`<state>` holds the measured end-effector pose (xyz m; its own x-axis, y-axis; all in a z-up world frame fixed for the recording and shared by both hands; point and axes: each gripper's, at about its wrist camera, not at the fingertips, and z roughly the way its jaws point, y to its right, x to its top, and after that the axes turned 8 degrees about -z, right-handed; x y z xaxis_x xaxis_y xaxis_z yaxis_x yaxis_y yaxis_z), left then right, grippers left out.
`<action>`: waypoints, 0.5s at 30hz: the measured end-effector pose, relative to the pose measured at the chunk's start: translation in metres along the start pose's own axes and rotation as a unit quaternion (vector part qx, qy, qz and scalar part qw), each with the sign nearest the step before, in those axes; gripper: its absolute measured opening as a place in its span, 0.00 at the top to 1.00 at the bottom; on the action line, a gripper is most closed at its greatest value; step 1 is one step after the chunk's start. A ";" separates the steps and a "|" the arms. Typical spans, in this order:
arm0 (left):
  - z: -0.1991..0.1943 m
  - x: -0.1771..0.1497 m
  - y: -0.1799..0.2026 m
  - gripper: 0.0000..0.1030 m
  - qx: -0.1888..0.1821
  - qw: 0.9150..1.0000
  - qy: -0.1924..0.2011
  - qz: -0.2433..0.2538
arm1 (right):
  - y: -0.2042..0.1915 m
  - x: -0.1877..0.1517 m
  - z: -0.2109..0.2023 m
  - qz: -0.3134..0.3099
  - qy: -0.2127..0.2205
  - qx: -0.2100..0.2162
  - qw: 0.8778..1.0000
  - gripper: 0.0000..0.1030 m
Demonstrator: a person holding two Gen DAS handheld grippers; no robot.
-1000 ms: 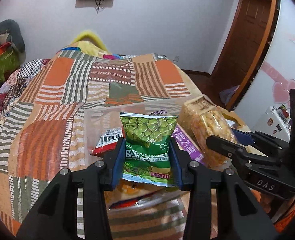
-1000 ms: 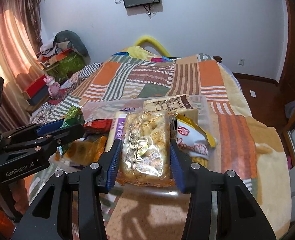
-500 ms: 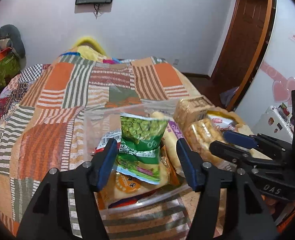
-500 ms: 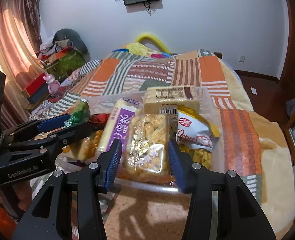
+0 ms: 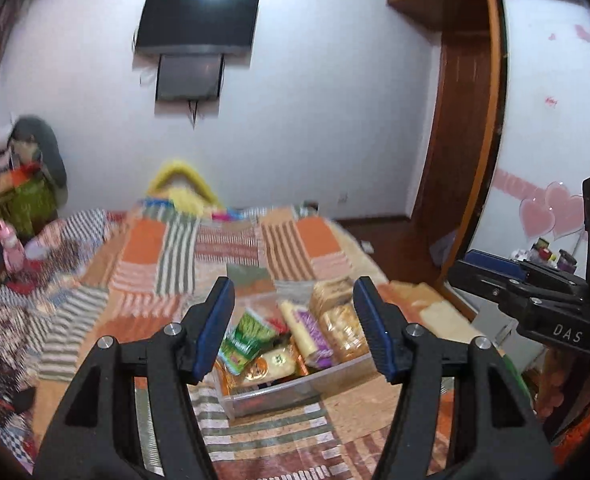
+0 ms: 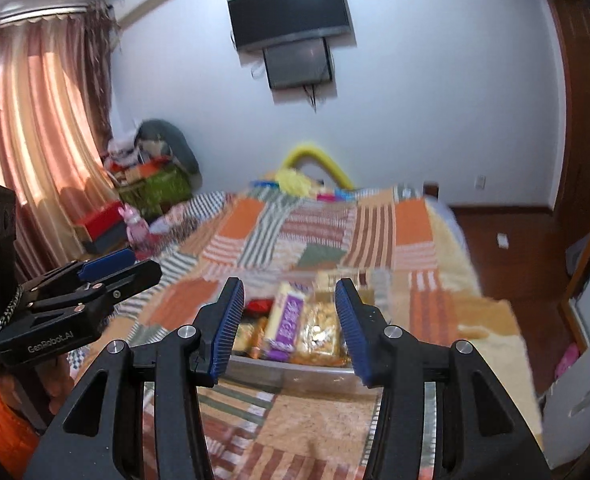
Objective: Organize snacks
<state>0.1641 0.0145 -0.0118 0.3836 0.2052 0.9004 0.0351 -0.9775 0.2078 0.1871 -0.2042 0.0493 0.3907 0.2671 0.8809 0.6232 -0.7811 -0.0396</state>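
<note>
A clear plastic bin [image 5: 279,394] [image 6: 295,372] sits on the patchwork bed, full of snacks. Inside lie a green pea packet [image 5: 247,336], a purple-and-yellow bar [image 5: 307,332] [image 6: 289,320] and a golden biscuit packet [image 5: 343,328] [image 6: 321,332]. My left gripper [image 5: 295,328] hovers above and in front of the bin, open, with nothing between its blue pads. My right gripper [image 6: 291,328] hangs likewise, open and empty. Each shows in the other's view: the right gripper [image 5: 467,268] at the right edge, the left gripper [image 6: 135,266] at the left edge.
The striped orange quilt [image 5: 231,248] covers the bed beyond the bin. A TV [image 6: 291,16] hangs on the far wall. Curtains [image 6: 27,128], a heap of bags [image 6: 151,176] and a pink toy [image 6: 137,228] stand left. A wooden door frame [image 5: 455,120] is on the right.
The left gripper opened and let go of the green pea packet, which now lies in the bin. Both grippers rose and drew back, so the bin looks smaller and lower.
</note>
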 end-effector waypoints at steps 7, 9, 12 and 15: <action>-0.061 0.008 0.025 0.33 0.001 0.998 0.060 0.008 | -0.017 0.012 -0.058 -0.013 0.064 -0.003 0.998 0.56; -0.074 0.008 0.028 0.27 0.003 0.997 0.073 0.009 | -0.021 0.011 -0.068 -0.017 0.075 -0.007 0.997 0.51; -0.087 0.006 0.031 0.13 0.007 0.996 0.089 0.008 | -0.029 0.011 -0.080 -0.027 0.094 -0.017 0.995 0.38; -0.095 0.004 0.033 0.08 0.008 0.995 0.096 0.009 | -0.034 0.010 -0.085 -0.031 0.105 -0.027 0.994 0.25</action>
<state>0.0793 -0.0127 0.0345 0.2007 0.1915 0.9608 0.0447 -0.9815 0.1862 0.1122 -0.2235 0.0993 0.1996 0.1956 0.9602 0.6026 -0.7972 0.0371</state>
